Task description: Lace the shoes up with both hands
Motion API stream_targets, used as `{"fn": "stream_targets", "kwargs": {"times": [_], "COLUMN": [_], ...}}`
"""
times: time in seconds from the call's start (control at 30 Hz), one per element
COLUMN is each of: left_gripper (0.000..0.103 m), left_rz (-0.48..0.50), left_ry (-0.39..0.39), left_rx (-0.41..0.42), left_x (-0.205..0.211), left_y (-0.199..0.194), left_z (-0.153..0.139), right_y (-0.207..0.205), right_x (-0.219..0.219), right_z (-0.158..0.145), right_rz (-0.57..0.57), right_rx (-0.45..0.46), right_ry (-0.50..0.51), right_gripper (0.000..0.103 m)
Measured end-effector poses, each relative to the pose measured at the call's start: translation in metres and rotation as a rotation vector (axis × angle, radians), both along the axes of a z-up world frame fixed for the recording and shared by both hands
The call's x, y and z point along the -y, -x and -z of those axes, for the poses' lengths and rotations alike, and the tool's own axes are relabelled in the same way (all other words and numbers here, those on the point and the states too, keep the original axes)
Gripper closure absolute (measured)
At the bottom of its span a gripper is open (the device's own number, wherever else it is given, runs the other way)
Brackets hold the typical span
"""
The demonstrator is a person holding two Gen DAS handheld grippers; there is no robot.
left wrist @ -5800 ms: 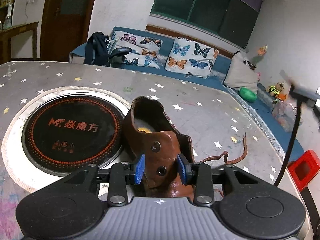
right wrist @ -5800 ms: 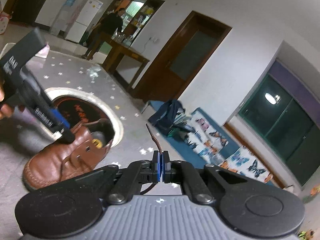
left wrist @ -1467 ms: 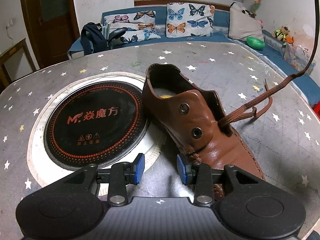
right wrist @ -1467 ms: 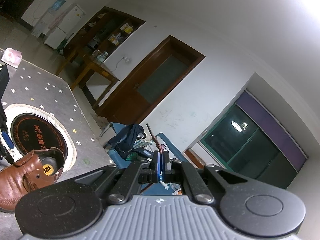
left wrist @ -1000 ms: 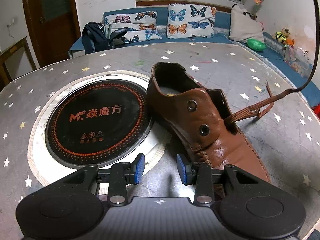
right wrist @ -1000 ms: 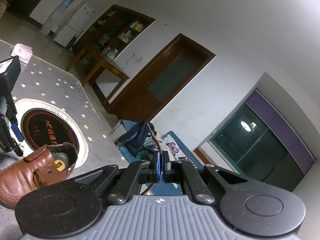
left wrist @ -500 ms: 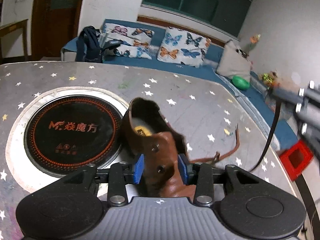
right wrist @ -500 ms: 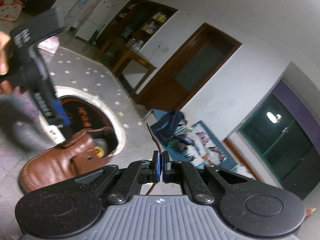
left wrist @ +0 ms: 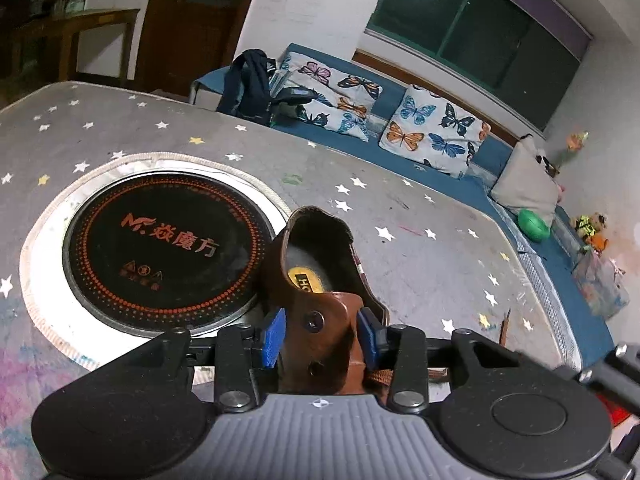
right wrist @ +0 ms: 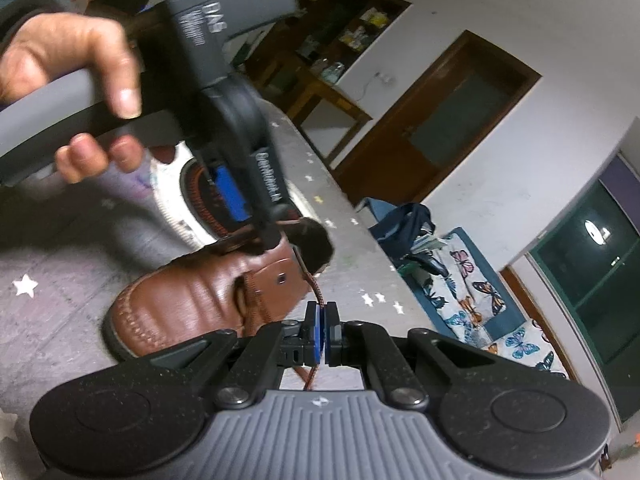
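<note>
On the grey star-speckled desk [left wrist: 420, 248], beside its round black hob [left wrist: 160, 248], my left tongs [left wrist: 320, 338] clamp the brown leather shoe [right wrist: 200, 304] by its eyelet flap — steadying it, I judge — while my right tongs [right wrist: 321, 330], pinched shut, hold the brown braided lace [right wrist: 314, 290] near its tip, ready for threading.
</note>
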State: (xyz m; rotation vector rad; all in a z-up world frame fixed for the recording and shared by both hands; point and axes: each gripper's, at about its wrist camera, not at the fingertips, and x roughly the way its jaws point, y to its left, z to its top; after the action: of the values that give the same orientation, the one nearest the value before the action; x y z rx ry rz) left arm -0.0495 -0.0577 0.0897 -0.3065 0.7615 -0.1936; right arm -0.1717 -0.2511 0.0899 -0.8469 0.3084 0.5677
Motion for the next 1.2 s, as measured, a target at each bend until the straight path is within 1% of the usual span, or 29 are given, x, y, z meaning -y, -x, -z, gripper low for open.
{"fn": "stream_targets", "kwargs": {"times": [0.03, 0.17, 0.27, 0.37, 0.5, 0.67, 0.83, 0.93, 1.07, 1.2], "left_gripper": [0.067, 0.067, 0.068, 0.068, 0.068, 0.068, 0.068, 0.068, 0.068, 0.068], "left_rz": [0.003, 0.028, 0.083, 0.164, 0.255, 0.334, 0.408, 0.436, 0.468, 0.489], "left_ry": [0.011, 0.075, 0.142, 0.208, 0.328, 0.437, 0.522, 0.576, 0.619, 0.652], "left_rx": [-0.004, -0.009, -0.016, -0.017, -0.025, -0.012, 0.001, 0.001, 0.012, 0.020], "left_x": [-0.002, -0.015, -0.029, -0.044, -0.067, -0.085, -0.097, -0.105, -0.113, -0.118], "left_y": [-0.002, -0.005, -0.009, -0.016, -0.026, -0.032, -0.040, -0.044, -0.046, -0.049], "left_z": [0.002, 0.007, 0.011, 0.017, 0.028, 0.041, 0.053, 0.060, 0.067, 0.072], "right_y": [0.001, 0.001, 0.000, -0.002, -0.007, -0.013, -0.020, -0.024, -0.028, -0.027], "right_x": [-0.001, -0.006, -0.011, -0.015, -0.023, -0.034, -0.048, -0.056, -0.064, -0.070], "right_z": [0.002, 0.008, 0.012, 0.014, 0.018, 0.023, 0.030, 0.034, 0.039, 0.042], "right_rz": [-0.004, -0.020, -0.035, -0.046, -0.062, -0.083, -0.106, -0.114, -0.126, -0.141], "right_rx": [-0.004, -0.019, -0.026, -0.030, -0.043, -0.057, -0.063, -0.061, -0.063, -0.043], "right_ry": [0.002, 0.014, 0.026, 0.033, 0.043, 0.057, 0.099, 0.120, 0.147, 0.192], "right_gripper": [0.102, 0.102, 0.102, 0.102, 0.102, 0.102, 0.102, 0.102, 0.102, 0.102]}}
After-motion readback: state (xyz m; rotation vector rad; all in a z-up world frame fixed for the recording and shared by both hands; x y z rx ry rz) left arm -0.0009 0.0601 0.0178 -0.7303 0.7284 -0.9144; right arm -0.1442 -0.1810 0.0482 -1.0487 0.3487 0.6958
